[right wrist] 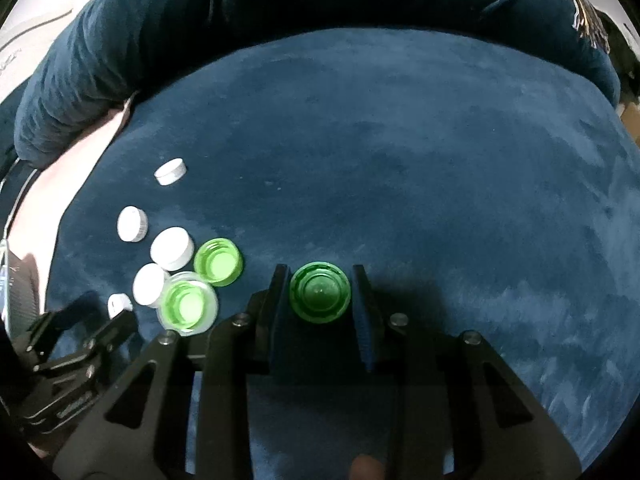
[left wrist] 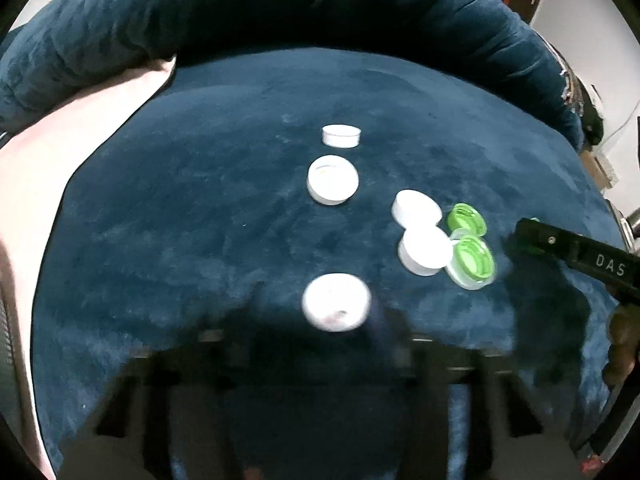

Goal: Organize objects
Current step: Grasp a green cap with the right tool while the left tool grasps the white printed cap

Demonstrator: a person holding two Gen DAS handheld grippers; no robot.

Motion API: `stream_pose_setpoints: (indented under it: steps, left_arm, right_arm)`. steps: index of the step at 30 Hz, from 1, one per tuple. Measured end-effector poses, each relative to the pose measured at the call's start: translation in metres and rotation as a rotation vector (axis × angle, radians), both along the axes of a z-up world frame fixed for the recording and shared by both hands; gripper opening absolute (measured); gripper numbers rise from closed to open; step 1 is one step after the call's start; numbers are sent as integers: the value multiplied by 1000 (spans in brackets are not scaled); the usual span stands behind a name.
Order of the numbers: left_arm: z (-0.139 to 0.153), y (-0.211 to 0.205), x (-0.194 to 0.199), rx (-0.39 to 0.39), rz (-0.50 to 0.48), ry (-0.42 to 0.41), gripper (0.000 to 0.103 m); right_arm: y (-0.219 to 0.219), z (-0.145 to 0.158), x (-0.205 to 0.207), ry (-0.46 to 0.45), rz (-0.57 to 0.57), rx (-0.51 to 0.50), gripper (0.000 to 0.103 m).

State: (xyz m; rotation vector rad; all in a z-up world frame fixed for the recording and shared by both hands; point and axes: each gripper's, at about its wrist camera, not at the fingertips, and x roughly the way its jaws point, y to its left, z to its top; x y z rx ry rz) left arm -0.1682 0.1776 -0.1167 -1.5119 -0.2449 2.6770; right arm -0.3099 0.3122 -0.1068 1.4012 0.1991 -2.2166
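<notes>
Bottle caps lie on a dark blue velvet seat (left wrist: 200,200). In the left wrist view several white caps show, one (left wrist: 336,307) right at my blurred left gripper (left wrist: 320,340), whose jaws I cannot make out. Two light green caps (left wrist: 466,220) (left wrist: 474,261) lie beside the white ones. In the right wrist view my right gripper (right wrist: 320,300) has its fingers on both sides of a dark green cap (right wrist: 320,297), close against it. Light green caps (right wrist: 218,261) (right wrist: 187,307) and white caps (right wrist: 172,249) lie to its left.
The blue cushion back (right wrist: 280,12) rises behind the seat. A pink cloth (left wrist: 60,152) covers the left side. My left gripper's body (right wrist: 72,360) shows low left in the right wrist view; my right gripper's body (left wrist: 576,256) shows at the right edge in the left wrist view.
</notes>
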Motion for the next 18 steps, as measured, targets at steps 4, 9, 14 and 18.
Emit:
stream_pose_setpoints:
  steps: [4, 9, 14, 18]
  left_arm:
    - [9, -2, 5, 10, -2, 10, 31]
    - [23, -11, 15, 16, 7, 28, 31]
    - [41, -23, 29, 24, 7, 60, 31]
    - [50, -35, 44, 31, 14, 64, 31]
  right_arm:
    - [1, 6, 5, -18, -1, -35, 31]
    - [5, 19, 17, -26, 14, -87, 31]
    - [10, 29, 33, -38, 29, -127, 31]
    - [11, 38, 48, -30, 48, -136, 31]
